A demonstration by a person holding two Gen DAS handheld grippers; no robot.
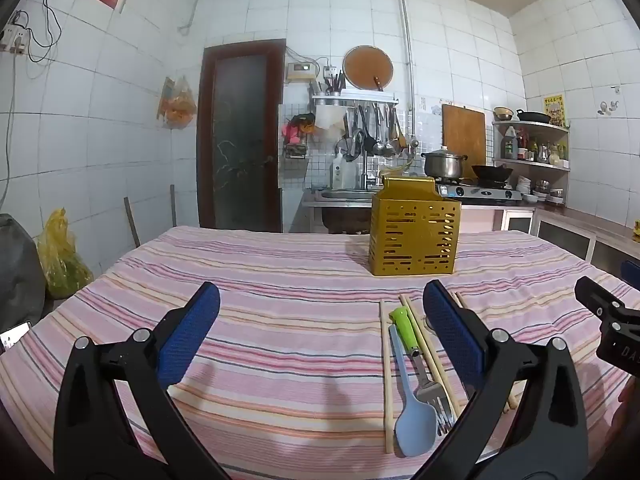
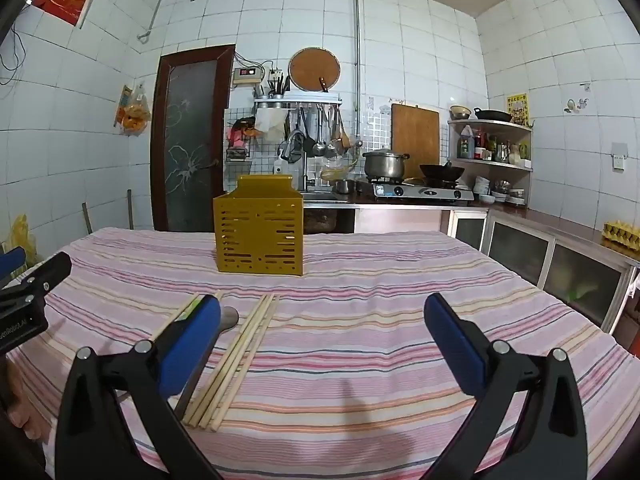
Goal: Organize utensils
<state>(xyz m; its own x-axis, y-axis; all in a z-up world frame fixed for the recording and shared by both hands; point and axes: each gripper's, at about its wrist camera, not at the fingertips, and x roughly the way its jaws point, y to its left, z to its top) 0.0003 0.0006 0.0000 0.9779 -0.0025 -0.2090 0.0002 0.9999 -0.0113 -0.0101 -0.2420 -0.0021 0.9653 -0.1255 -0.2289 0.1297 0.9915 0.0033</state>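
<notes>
A gold slotted utensil holder (image 1: 415, 232) stands upright on the striped tablecloth; it also shows in the right wrist view (image 2: 259, 232). In the left wrist view a blue spoon (image 1: 412, 412), a green-handled fork (image 1: 420, 360) and wooden chopsticks (image 1: 387, 376) lie in front of it. My left gripper (image 1: 320, 328) is open and empty, left of these utensils. In the right wrist view several chopsticks (image 2: 240, 356) and a grey handle (image 2: 228, 318) lie by my left finger. My right gripper (image 2: 320, 328) is open and empty, right of the chopsticks.
The striped tablecloth (image 1: 280, 320) covers the table. The other gripper shows at the right edge of the left wrist view (image 1: 612, 320) and the left edge of the right wrist view (image 2: 28, 300). A kitchen counter with stove (image 2: 420, 190) stands behind; a yellow bag (image 1: 60, 260) sits on the left.
</notes>
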